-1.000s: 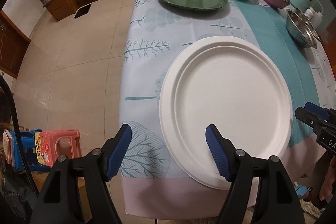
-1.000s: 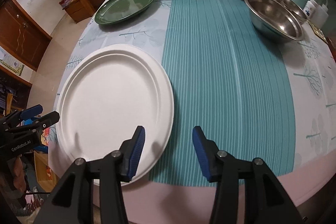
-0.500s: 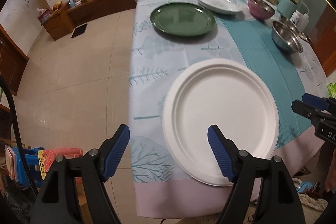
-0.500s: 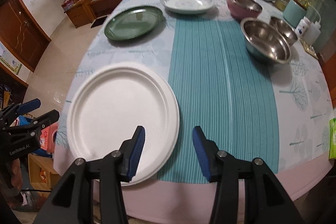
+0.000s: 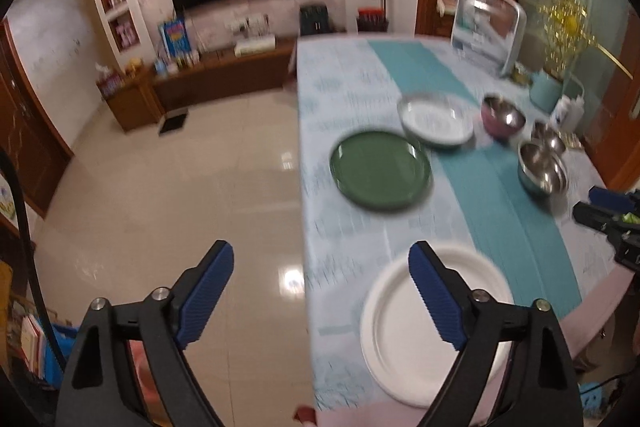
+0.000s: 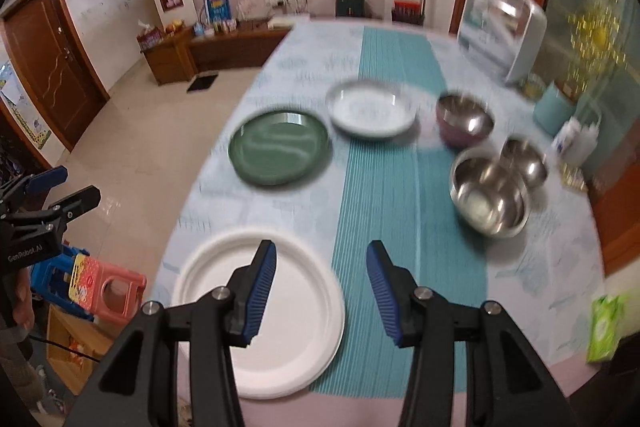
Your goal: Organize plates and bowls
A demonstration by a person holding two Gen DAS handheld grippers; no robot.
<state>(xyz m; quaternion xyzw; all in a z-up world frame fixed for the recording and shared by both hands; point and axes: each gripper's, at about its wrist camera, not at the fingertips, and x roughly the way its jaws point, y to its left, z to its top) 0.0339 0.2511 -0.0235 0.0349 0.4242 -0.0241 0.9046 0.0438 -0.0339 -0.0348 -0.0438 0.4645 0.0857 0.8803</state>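
While both grippers hang above the near edge of the bench (image 6: 532,267) with nothing in them, the sorting looks barely begun: each dish lies alone. Low in the frame, the left gripper (image 5: 320,295) has just been opening its jaws, now spread wide with nothing between them, one pad over the floor and one over the white plate (image 5: 396,331); the right gripper (image 6: 320,291) has its jaws partly spread and empty, above that plate's right rim. At mid-frame lie the green plate (image 6: 280,147) and, to the right, two steel bowls (image 6: 488,195) touching each other. Farther up sit the pale plate (image 6: 370,109) and the pink bowl (image 6: 464,121), near each other. Probably the next move is a descent to the white plate's rim, gripping it, then carrying it toward the other plates.
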